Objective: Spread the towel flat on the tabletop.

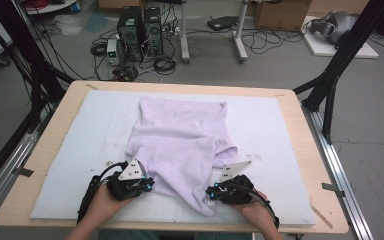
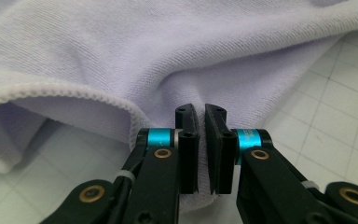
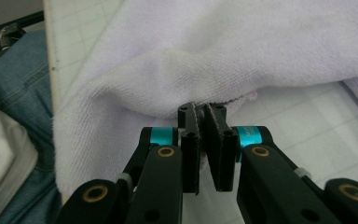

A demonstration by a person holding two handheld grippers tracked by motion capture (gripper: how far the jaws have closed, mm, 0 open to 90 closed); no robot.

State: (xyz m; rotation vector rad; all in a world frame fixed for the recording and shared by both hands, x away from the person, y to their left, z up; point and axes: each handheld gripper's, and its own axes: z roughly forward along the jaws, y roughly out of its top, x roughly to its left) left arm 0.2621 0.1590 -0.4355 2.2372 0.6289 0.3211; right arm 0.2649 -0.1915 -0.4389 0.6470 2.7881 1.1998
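Both grippers sit at the near edge: left gripper and right gripper each pinch the lavender cloth's near hem on the mat.

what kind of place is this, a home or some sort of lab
Most likely a lab or workshop set up for recording. A black frame stands round the table, computer towers sit on the bare floor among loose cables, and cardboard boxes stand behind.
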